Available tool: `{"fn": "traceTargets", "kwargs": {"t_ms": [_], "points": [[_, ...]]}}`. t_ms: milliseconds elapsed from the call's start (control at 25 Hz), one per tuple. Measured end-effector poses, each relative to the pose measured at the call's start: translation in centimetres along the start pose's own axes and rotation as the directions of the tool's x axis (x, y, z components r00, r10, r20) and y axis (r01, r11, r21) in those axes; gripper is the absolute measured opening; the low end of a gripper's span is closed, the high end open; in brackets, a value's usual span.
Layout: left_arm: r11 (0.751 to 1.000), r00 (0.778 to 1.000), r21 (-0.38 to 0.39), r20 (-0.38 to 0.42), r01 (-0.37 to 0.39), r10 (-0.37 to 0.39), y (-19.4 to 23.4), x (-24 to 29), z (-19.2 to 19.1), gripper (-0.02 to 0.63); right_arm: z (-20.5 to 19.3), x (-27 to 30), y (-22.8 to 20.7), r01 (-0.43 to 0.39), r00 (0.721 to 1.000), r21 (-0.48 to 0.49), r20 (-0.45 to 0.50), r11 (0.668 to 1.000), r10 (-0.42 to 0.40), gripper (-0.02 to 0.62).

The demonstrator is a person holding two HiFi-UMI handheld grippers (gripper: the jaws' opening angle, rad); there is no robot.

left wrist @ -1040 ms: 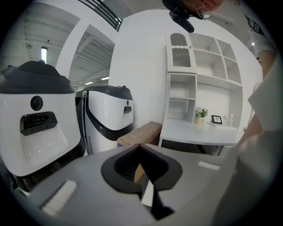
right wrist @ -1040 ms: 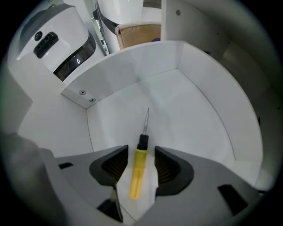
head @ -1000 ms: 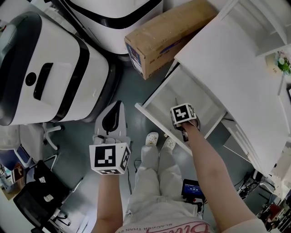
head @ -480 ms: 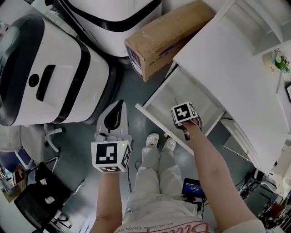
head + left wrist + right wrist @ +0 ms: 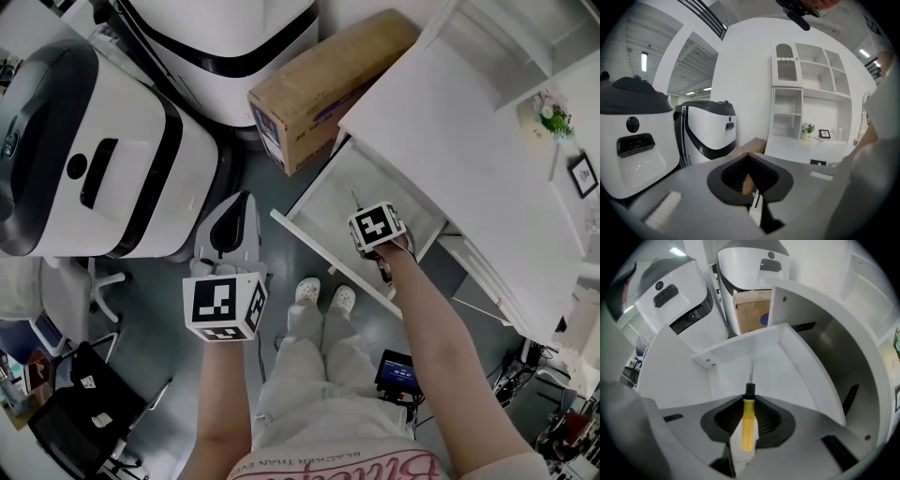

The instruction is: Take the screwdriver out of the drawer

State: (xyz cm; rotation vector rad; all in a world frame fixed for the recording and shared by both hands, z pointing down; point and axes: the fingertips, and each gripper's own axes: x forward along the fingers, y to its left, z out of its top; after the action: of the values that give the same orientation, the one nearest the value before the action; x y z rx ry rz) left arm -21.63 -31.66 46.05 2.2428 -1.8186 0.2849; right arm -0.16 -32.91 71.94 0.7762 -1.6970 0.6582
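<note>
My right gripper [image 5: 748, 414] is shut on the screwdriver [image 5: 747, 425], clamping its yellow handle. The black collar and thin metal shaft stick out ahead, pointing down into the open white drawer [image 5: 787, 376]. In the head view the right gripper [image 5: 369, 221] hangs over the drawer [image 5: 317, 202], and the screwdriver's shaft [image 5: 356, 201] shows just beyond the marker cube. The drawer's floor looks bare. My left gripper [image 5: 234, 223] hovers over the grey floor, left of the drawer. Its jaws stand together with nothing between them, and the left gripper [image 5: 751, 187] points roughly level toward the cabinet.
A cardboard box [image 5: 328, 89] lies on the floor behind the drawer. Two large white-and-black machines [image 5: 103, 159] [image 5: 225, 37] stand at the left and back. The white cabinet top [image 5: 469, 169] carries a small plant [image 5: 553, 117] and a picture frame [image 5: 581, 173]. Black chairs [image 5: 75, 412] are at lower left.
Both grippers have risen a little. The right one has come up over the drawer with the screwdriver's shaft still showing beside its cube.
</note>
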Motion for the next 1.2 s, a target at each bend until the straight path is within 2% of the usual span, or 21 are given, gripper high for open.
{"fn": "traceTargets", "kwargs": {"t_ms": [360,640,1040,1200], "points": [[0.999,0.997,0.006,0.065,0.044,-0.044,-1.6,-1.3,3.7,0.003,1.7,-5.8,0.7,0.024,0.995,-0.021,0.102,1.0,-0.022,0.081],[0.996,0.991,0.03,0.104,0.079,-0.082,-2.9,-2.0,6.2,0.003,3.1,-10.4,1.0,0.032,0.979,0.031,0.201,0.999,-0.037,0.081],[0.991,0.977,0.07,0.169,0.118,-0.128,-5.4,-2.6,9.5,0.003,4.1,-16.9,-0.2,0.077,0.938,0.047,0.336,0.996,-0.088,0.081],[0.988,0.97,0.082,0.197,0.131,-0.145,-6.5,-2.8,10.9,0.003,4.7,-20.3,-0.8,0.112,0.902,0.041,0.415,0.993,-0.119,0.081]]}}
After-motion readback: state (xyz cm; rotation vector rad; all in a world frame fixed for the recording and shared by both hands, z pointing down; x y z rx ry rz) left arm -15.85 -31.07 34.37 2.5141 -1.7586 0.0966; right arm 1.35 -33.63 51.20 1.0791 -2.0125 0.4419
